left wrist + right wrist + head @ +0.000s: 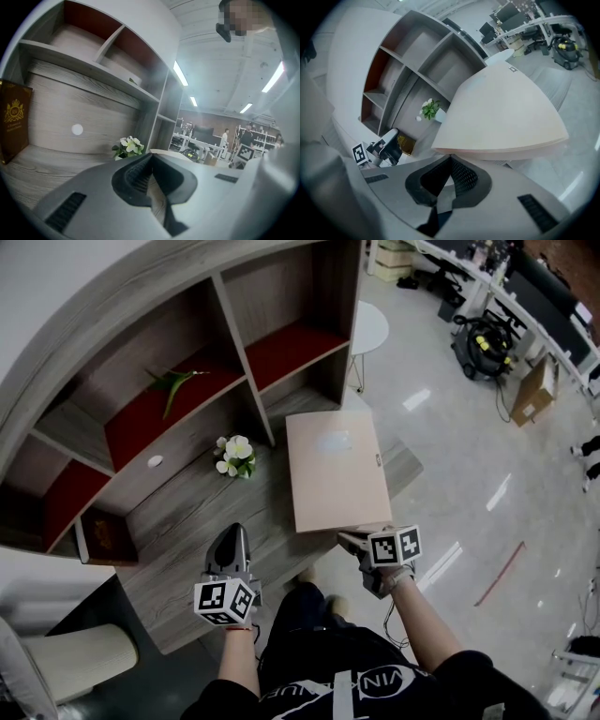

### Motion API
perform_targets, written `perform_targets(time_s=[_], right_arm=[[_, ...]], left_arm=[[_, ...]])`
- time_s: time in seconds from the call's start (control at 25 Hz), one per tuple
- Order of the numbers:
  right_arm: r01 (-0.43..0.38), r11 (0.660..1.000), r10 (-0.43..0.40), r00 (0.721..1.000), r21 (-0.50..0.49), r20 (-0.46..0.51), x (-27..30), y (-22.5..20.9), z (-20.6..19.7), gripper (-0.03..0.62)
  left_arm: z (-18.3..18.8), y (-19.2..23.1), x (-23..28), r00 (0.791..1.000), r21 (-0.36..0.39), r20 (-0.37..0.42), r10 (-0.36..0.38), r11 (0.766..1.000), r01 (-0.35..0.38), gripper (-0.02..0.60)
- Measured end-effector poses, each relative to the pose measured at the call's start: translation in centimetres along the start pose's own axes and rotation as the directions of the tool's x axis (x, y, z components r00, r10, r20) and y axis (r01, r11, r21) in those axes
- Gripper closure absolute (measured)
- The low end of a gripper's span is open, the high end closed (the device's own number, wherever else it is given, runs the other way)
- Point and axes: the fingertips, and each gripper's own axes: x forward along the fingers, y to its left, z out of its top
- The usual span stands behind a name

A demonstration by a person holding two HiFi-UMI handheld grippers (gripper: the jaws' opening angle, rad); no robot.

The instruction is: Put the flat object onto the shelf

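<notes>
The flat object is a pale beige board [337, 470] lying on the wooden counter [187, 521] of the shelf unit, its near end hanging over the counter's front edge. In the right gripper view the board [506, 112] fills the upper right. My right gripper [349, 538] is shut, its tips [450, 158] right against the board's near edge; the jaws meet side by side and do not clamp the board. My left gripper [231, 536] hovers over the counter to the left, shut with nothing in it [151, 155], and also shows in the right gripper view [386, 147].
A small pot of white flowers [234, 456] stands on the counter beside the board's far left corner. A brown book [105, 535] leans at the counter's left end. Red-backed compartments [164, 413] lie above. A white round table [370, 326] and office floor lie to the right.
</notes>
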Motion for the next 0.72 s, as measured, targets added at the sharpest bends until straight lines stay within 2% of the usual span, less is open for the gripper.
perform_targets(time_s=[0.24, 0.48, 0.72], right_arm=[[0.037, 0.993, -0.031, 0.998, -0.112, 0.051, -1.8, 0.5, 1.1, 0.585], [0.126, 0.956, -0.079, 0.98, -0.266, 0.18, -4.5, 1.1, 4.3, 0.585], [0.168, 0.942, -0.077, 0.951, -0.291, 0.299, -7.2, 1.8, 6.9, 0.585]], left_arm=[[0.5, -0.5, -0.2, 1.0, 0.006, 0.015, -0.008, 1.0, 0.007, 0.577], [1.2, -1.0, -0.3, 0.999, 0.016, 0.03, -0.014, 1.0, 0.014, 0.577], [2.1, -1.1, -0.3, 0.999, 0.026, 0.047, -0.016, 1.0, 0.014, 0.577]])
